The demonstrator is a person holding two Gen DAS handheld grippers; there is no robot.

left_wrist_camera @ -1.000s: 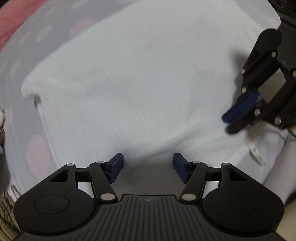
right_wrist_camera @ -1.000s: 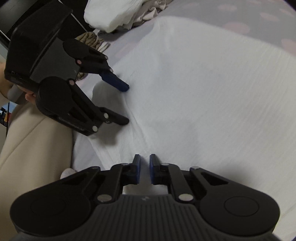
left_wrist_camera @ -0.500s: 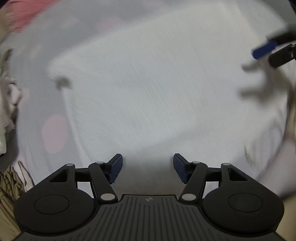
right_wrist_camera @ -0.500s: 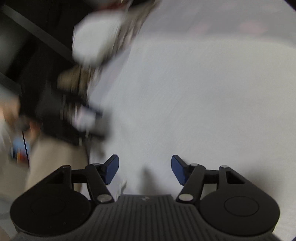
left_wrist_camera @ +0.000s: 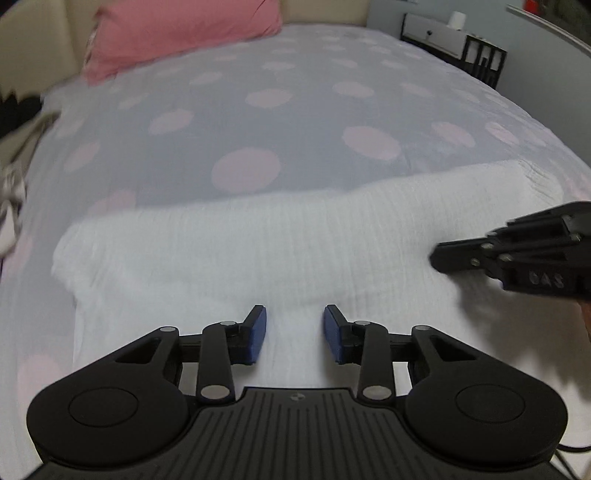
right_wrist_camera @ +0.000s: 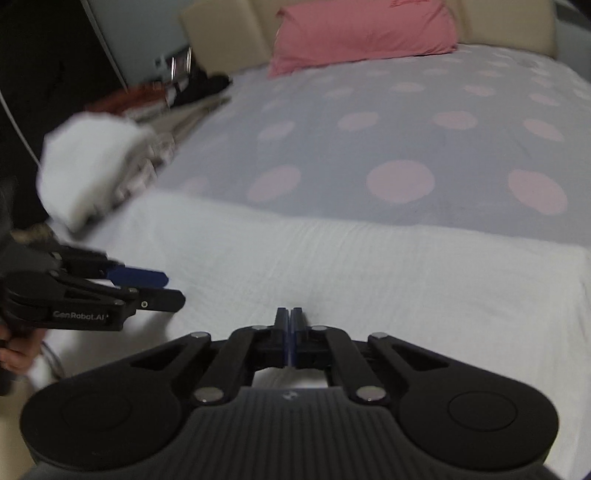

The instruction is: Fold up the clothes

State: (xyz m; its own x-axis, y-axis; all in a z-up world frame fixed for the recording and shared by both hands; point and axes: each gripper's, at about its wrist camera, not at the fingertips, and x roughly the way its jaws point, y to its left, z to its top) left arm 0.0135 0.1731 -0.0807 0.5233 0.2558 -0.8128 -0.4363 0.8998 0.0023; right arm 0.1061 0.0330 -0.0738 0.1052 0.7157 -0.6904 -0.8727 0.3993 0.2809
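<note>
I see my left tool (left_wrist_camera: 294, 334) with its blue pads (left_wrist_camera: 255, 334) apart, holding nothing. A second ago those pads were wider apart, so they have come a little closer. My right tool (right_wrist_camera: 290, 338) has its two pads pressed flat together. I see no cloth between them. Half a second ago this tool was wide apart, and now it is clenched again.

The white cloth (left_wrist_camera: 280, 251) lies flat on the bed (left_wrist_camera: 258, 122), close to me, folded into a long wide band. Both tools hang just over its near part. Before, the cloth filled almost all I could see in both views. Now both cameras look up and across the bed, so I see much more of the grey sheet with pink dots. The pink pillow (right_wrist_camera: 364, 31) shows at the far end of the bed.

In the left view, my right tool (left_wrist_camera: 443, 258) comes in from the right side, over the right end of the cloth. A second ago it was higher in that view. In the right view, my left tool (right_wrist_camera: 173, 290) sits at the left, over the left end of the cloth, and a hand (right_wrist_camera: 20, 352) grips it at the edge. A pile of clothes (right_wrist_camera: 92, 170) lies at the left side of the bed, blurry.
</note>
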